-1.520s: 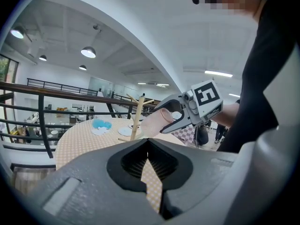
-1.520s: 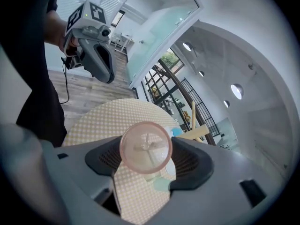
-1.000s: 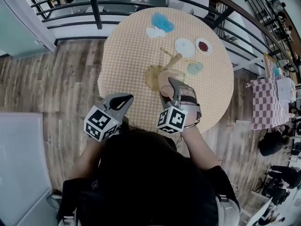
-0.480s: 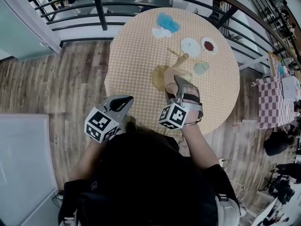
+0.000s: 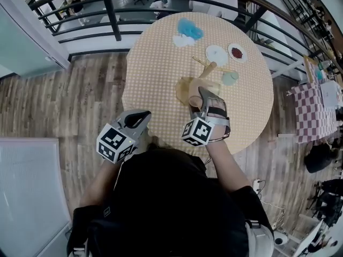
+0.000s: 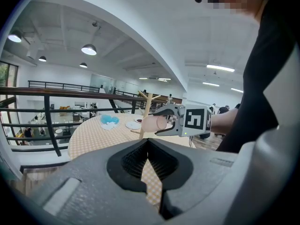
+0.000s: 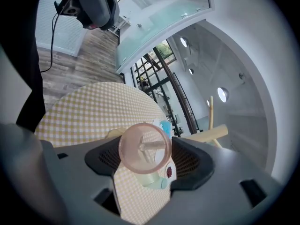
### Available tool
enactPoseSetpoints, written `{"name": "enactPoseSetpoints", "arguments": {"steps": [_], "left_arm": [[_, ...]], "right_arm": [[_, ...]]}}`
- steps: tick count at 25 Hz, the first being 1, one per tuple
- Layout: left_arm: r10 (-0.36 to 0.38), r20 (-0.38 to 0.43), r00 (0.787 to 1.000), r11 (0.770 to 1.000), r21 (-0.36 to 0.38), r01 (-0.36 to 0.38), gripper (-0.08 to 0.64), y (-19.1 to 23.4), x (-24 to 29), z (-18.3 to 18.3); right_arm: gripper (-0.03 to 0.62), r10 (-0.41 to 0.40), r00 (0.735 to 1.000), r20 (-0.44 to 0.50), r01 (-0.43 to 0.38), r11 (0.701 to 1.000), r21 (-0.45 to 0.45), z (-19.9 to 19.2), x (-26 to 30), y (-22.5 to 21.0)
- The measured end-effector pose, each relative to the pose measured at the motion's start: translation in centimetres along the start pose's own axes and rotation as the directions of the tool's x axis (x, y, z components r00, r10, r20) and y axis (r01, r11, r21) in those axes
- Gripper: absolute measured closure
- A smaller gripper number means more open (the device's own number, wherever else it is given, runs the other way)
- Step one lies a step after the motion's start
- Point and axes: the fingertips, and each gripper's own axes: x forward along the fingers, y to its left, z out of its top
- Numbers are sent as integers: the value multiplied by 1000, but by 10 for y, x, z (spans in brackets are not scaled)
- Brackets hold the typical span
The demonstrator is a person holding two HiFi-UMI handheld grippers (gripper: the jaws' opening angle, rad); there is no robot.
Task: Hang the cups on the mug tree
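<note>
Right gripper (image 7: pixel 149 161) is clamped across the pink cup (image 7: pixel 143 146), rim facing back. It sits at the six o'clock side of the mug tree (image 5: pixel 207 70), lined up for a peg, I'd say. A green cup (image 5: pixel 230 77) waits at the tree's three o'clock. Left gripper (image 6: pixel 148 146) is pinched together and empty, parked off the bench (image 5: pixel 155 63) at seven o'clock, clear of the work.

From overhead, the pink cup (image 5: pixel 193 101) sits mostly hidden behind the right gripper (image 5: pixel 198 96), and the base of the mug tree (image 5: pixel 208 69) is half covered too. Green cup (image 7: pixel 153 181) only partly peeks out behind the pink one. Blue heap (image 5: pixel 190 28) across the bench (image 5: pixel 153 63): too small to name.
</note>
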Motion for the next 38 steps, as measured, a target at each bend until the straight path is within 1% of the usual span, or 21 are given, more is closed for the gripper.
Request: {"name": "enactPoseSetpoints", "arguments": {"steps": [5,11,15,22,27,34,38], "left_arm": [[-11,0,1000,1000,4,11,554,2,0,-2],[-12,6,1000,1000,7,12,554,1,0,-2],[-9,8,1000,1000,3,9,554,-1,1,-2],[1,7,1000,1000,-21,0,554,-5,1,-8],[0,9,1000,999,-37,0,554,-9,2,-13],[3,9,1000,998,-57,-2,554,-14,0,-16],[-2,7,1000,997,-76,2,554,-14,-4,-22]], "right_arm": [[270,11,1000,15,-12,1000,25,-1,0,1],[263,70,996,61,-75,994,77,-7,-5,2],[212,101,992,78,-108,990,88,-11,-5,8],[207,105,990,93,-114,989,97,-10,-5,10],[207,118,990,74,-126,985,115,-11,2,10],[198,107,990,94,-121,979,161,-11,-6,5],[184,109,988,112,-131,967,219,-8,-16,1]]}}
